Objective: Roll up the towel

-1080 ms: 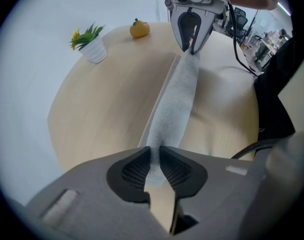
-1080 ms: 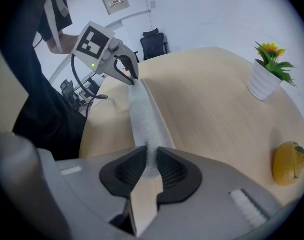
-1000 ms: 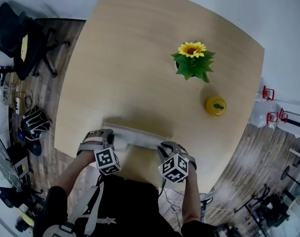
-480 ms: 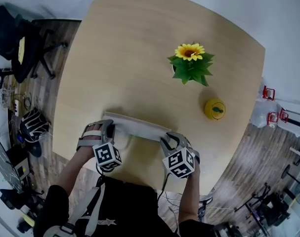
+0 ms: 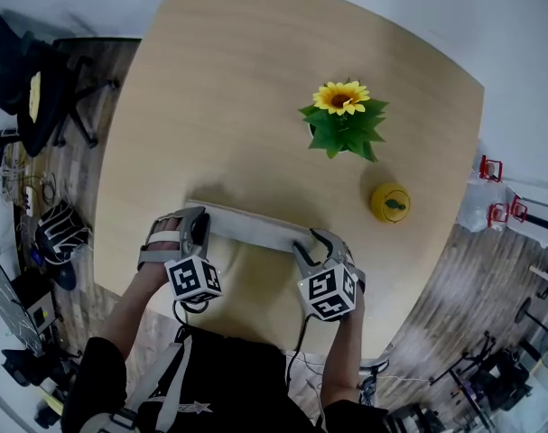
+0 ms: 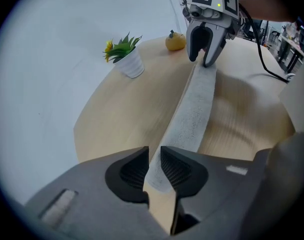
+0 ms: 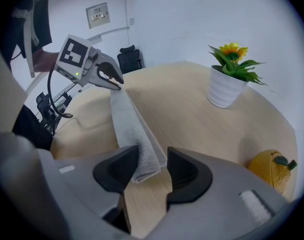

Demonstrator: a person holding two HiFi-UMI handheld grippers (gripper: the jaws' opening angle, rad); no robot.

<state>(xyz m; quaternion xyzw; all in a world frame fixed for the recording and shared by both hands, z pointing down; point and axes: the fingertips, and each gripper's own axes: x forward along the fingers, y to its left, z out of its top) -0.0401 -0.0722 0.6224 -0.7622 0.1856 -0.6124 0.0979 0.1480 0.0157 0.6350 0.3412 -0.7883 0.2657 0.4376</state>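
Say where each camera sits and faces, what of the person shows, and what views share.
Head view: on the person's head, facing steeply down at the light wooden table; forearms, left gripper, right gripper show.
Left gripper view: on that gripper, along its jaws shut on the long grey towel, toward the right gripper.
Right gripper view: on that gripper, jaws just opened around the towel's end, facing the left gripper.
Shared: towel, white-potted yellow sunflower.

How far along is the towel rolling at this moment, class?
Done: the towel lies as a long narrow band. In hand: the left gripper pinches one end; the right gripper's jaws have just been opening around the other. Left: it looks flattish, so probably more rolling.
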